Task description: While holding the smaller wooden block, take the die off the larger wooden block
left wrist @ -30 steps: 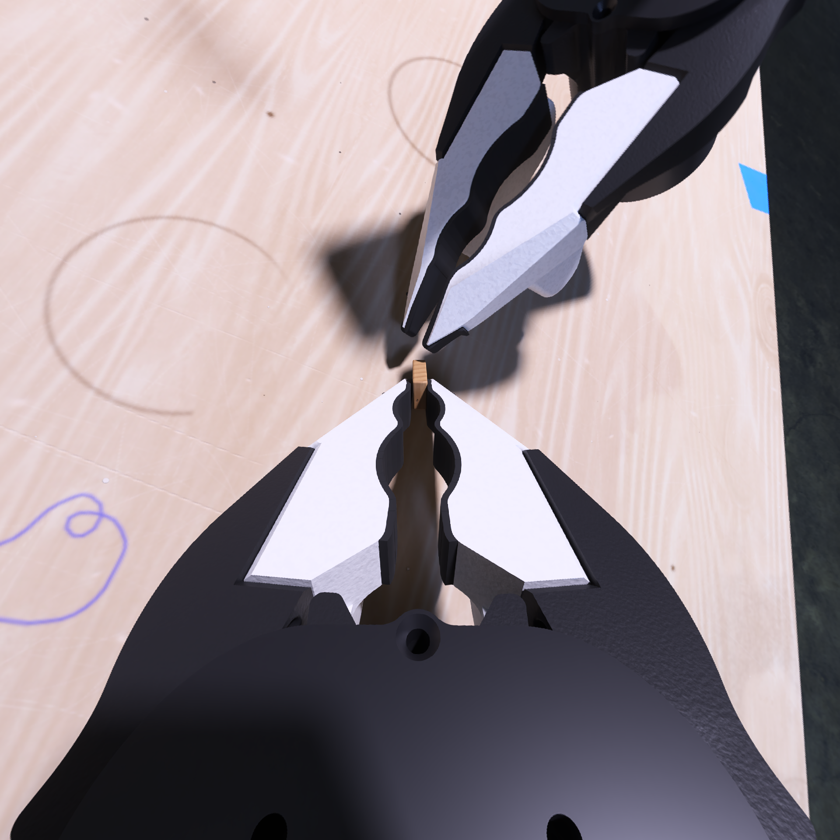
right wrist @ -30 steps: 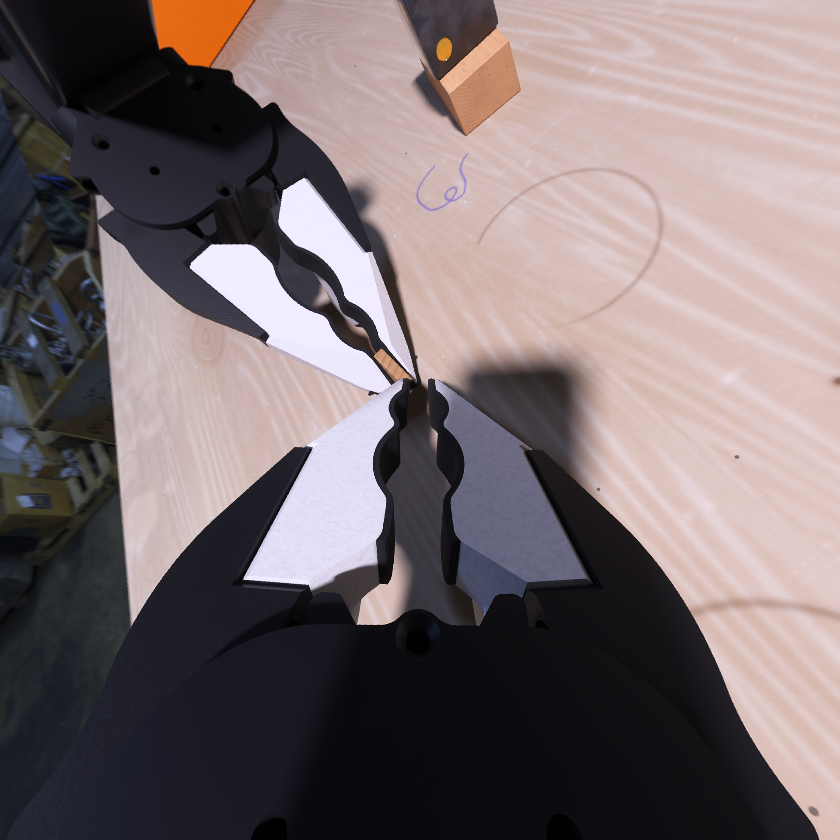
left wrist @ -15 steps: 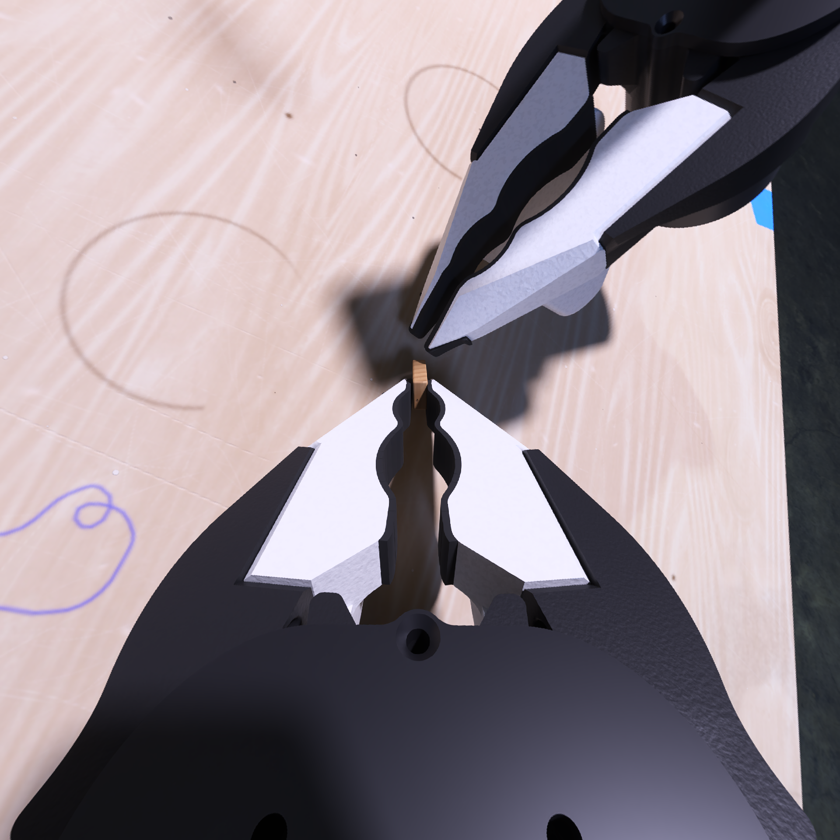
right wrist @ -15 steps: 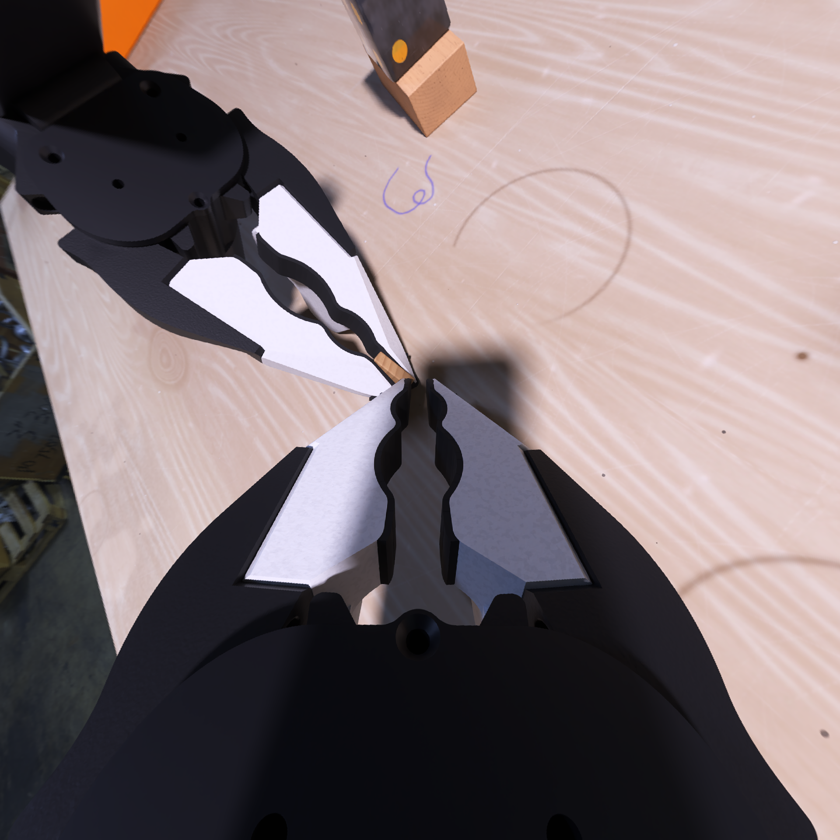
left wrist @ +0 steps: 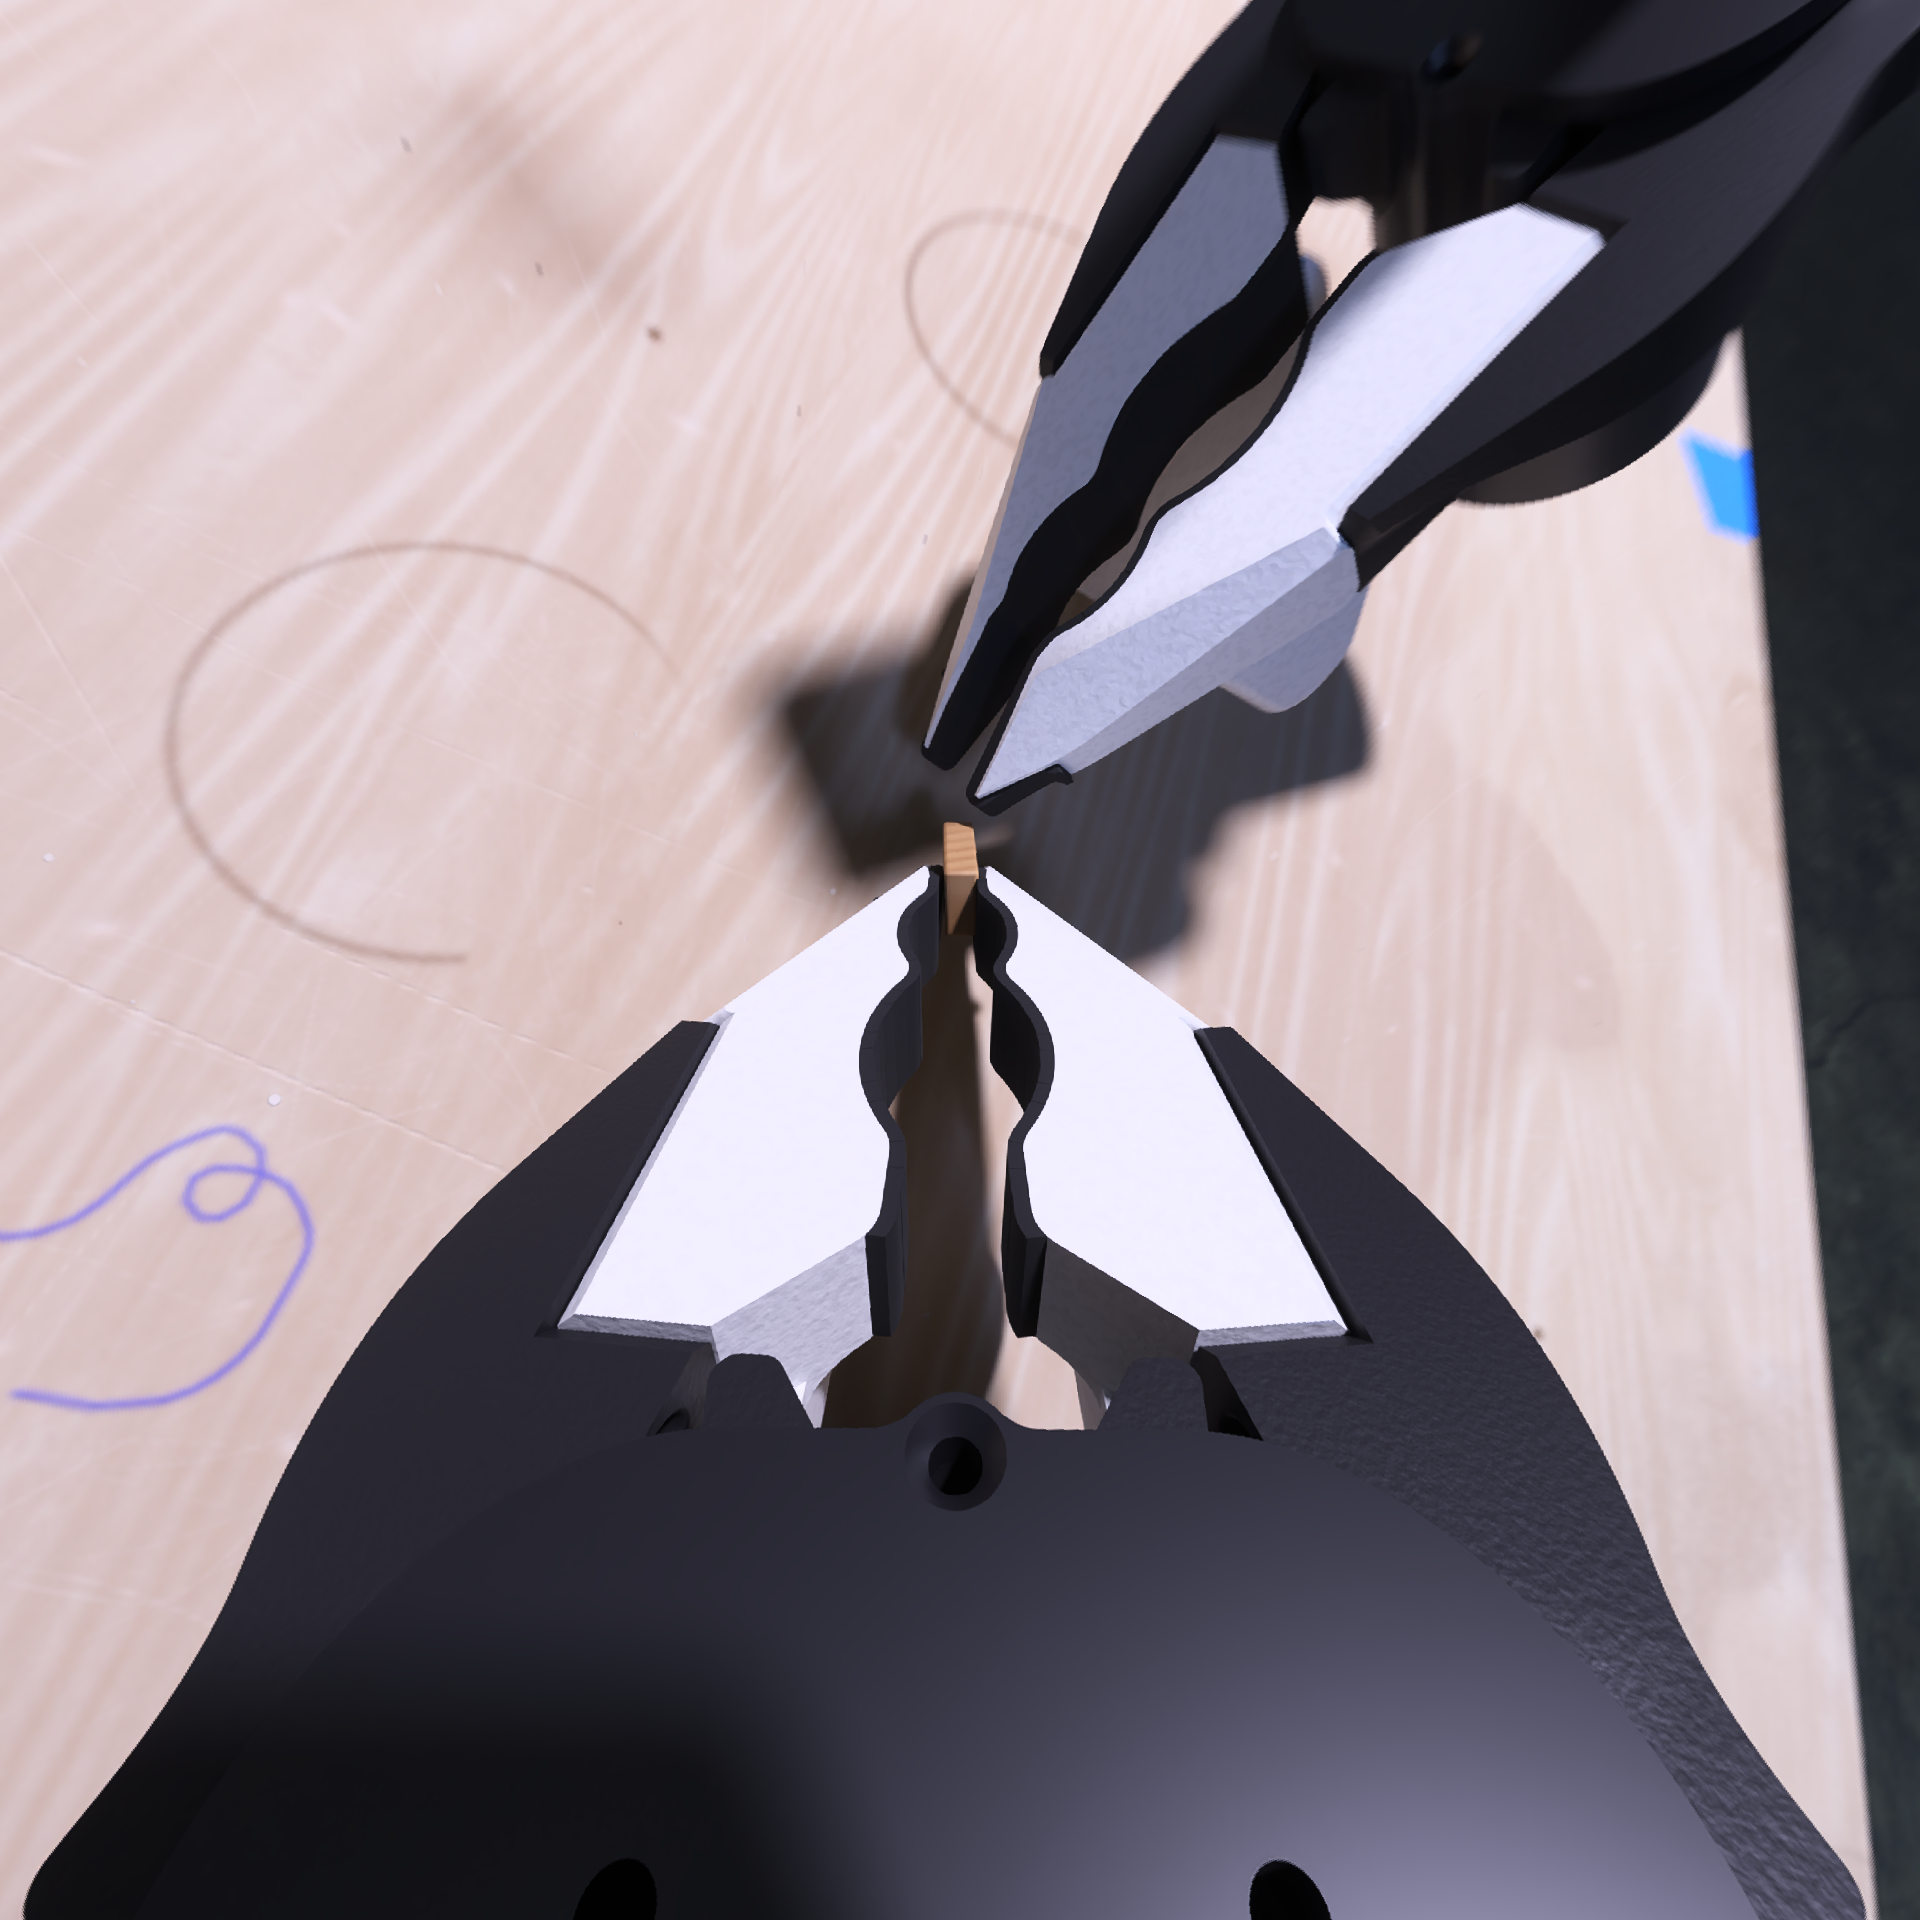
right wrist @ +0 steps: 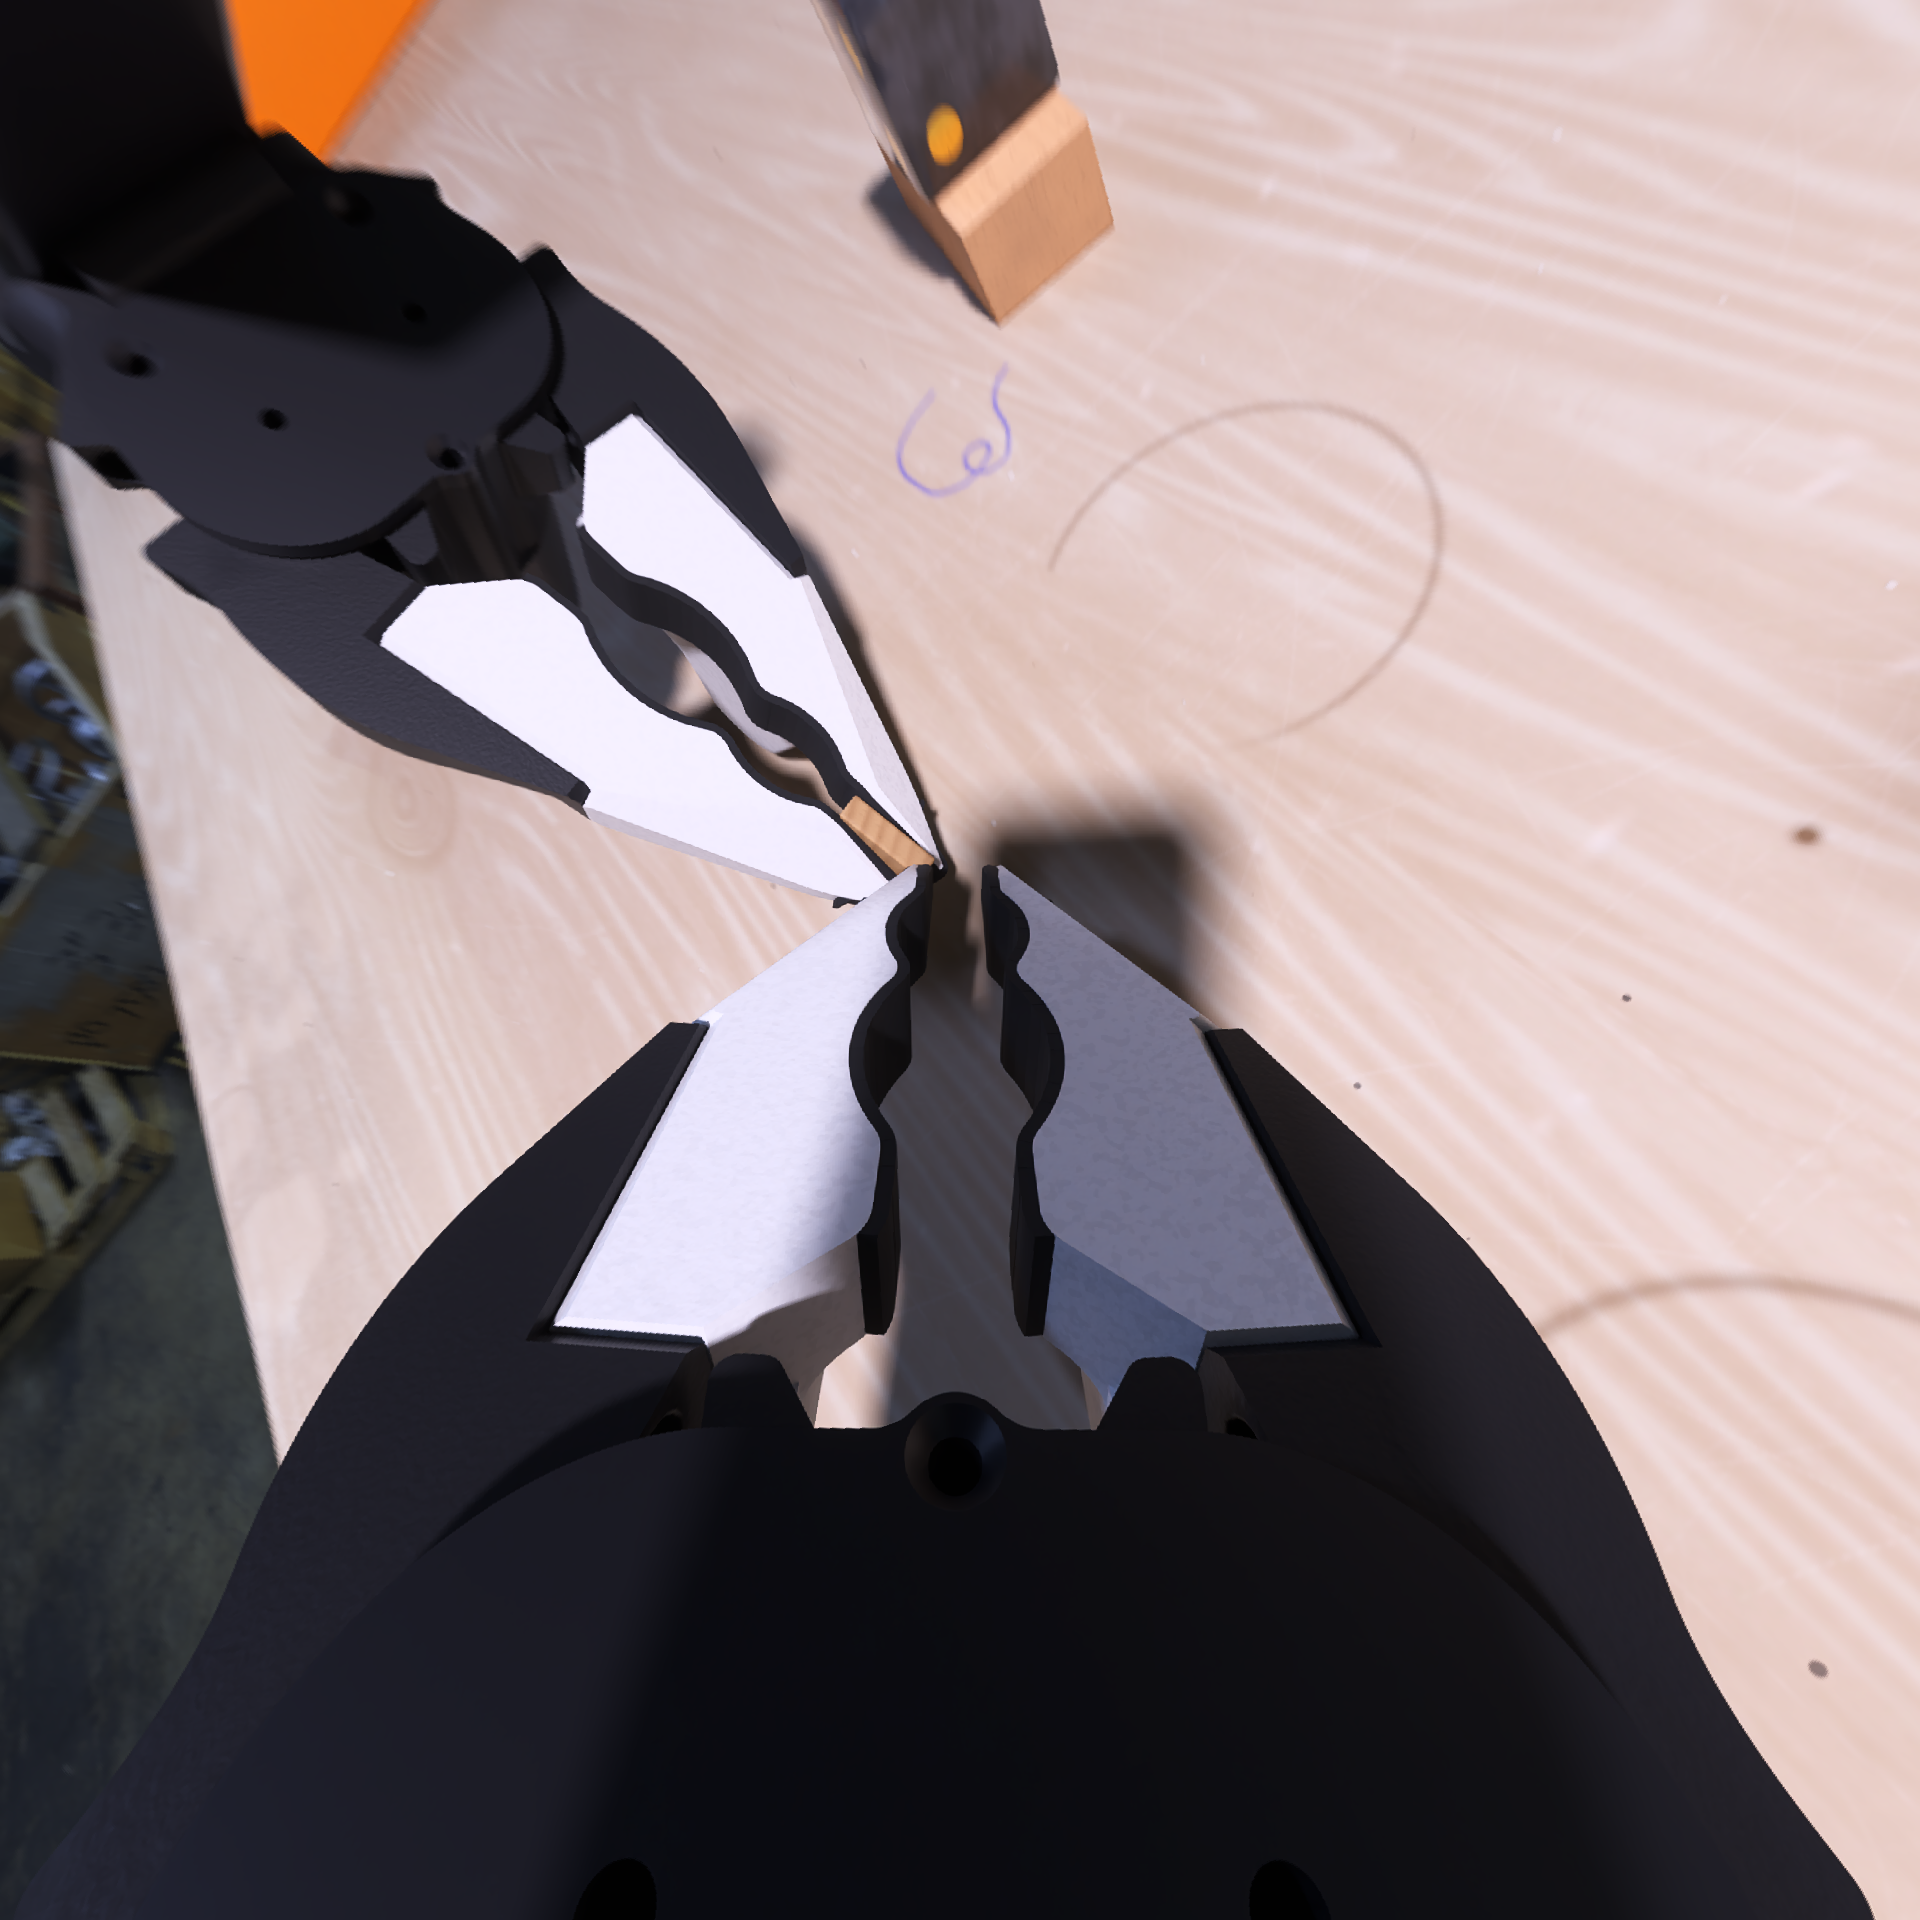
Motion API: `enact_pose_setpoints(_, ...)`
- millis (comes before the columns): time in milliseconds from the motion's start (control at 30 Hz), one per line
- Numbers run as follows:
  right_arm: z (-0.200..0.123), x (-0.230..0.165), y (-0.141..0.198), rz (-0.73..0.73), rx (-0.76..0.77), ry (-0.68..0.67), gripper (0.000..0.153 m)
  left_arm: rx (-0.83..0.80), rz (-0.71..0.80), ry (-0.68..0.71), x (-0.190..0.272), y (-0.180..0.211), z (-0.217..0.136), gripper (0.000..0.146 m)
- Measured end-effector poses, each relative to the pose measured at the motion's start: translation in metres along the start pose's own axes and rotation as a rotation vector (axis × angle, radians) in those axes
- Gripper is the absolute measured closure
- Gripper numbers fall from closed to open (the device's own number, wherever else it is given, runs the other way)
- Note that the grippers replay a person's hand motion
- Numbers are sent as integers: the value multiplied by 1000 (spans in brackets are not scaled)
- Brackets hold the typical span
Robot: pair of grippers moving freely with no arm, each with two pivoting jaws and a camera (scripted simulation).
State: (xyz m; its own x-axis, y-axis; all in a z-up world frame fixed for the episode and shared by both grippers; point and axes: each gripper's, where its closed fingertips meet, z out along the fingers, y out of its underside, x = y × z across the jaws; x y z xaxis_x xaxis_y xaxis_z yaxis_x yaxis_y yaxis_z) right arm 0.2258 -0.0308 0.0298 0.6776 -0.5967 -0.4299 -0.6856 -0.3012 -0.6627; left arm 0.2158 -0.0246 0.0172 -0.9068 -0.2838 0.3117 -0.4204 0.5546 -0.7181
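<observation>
My left gripper is shut on the smaller wooden block, a thin tan piece that pokes out at the fingertips; it also shows in the right wrist view. My right gripper is empty, its jaws drawn to a narrow slit. Its tips hover just beyond the small block, nearly touching the left gripper's tips. The larger wooden block stands far off at the top of the right wrist view. The dark die with an orange dot sits on it.
The light wooden table bears ring marks and a blue pen scribble. Its edge runs down the right of the left wrist view, by a piece of blue tape. An orange object stands at the top left.
The right gripper's body has swung to the right in the left wrist view while its tips stay by the small block. The left gripper keeps its hold.
</observation>
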Motion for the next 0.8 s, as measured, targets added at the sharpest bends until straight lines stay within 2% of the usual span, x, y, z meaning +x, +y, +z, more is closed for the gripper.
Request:
enact_pose_setpoints(300, -26, -8, -28, 98, 185, -228, 141, 213, -87, 50, 1, -32, -37, 141)
enact_pose_setpoints(400, -27, -7, -28, 122, 191, -238, 141, 224, -93, -21, -10, -28, -57, 141)
enact_pose_setpoints(467, -24, -4, -25, 94, 163, -200, 142, 221, -99, -145, -28, -22, -77, 141)
enact_pose_setpoints(600, -12, 2, -29, -29, 144, -104, 138, 184, -199, -392, -71, 6, -123, 141)
enact_pose_setpoints(733, 15, 1, -69, -280, 223, -33, 124, 198, -285, -460, -88, 32, -149, 142)
enact_pose_setpoints(800, 37, -1, -93, -407, 196, 0, 117, 169, -323, -515, -96, 45, -156, 142)
